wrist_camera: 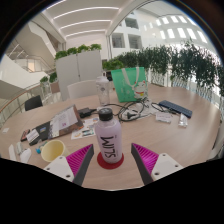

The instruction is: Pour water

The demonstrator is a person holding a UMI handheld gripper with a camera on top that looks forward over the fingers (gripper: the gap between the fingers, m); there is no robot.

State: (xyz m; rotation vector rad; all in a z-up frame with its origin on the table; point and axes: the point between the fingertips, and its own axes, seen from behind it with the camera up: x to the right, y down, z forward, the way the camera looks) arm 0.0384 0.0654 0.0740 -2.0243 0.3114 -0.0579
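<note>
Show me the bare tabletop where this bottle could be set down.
The bottle stands between the open hand-held gripper fingers. Bare wood lies right of it, between the bottle and the dark notebook, out to the table edge. Left is crowded: yellow cup, papers. The green pitcher stands beyond.

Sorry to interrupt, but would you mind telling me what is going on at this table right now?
A person is holding a hand-held gripper up to a bottle with a white cap and a pink label, for a water-pouring task. The bottle stands upright on the wooden table between the open jaws, with a gap at either side, so it is not gripped yet. A yellow cup sits beside the bottle, near one finger. Papers and other items lie further back.
</note>
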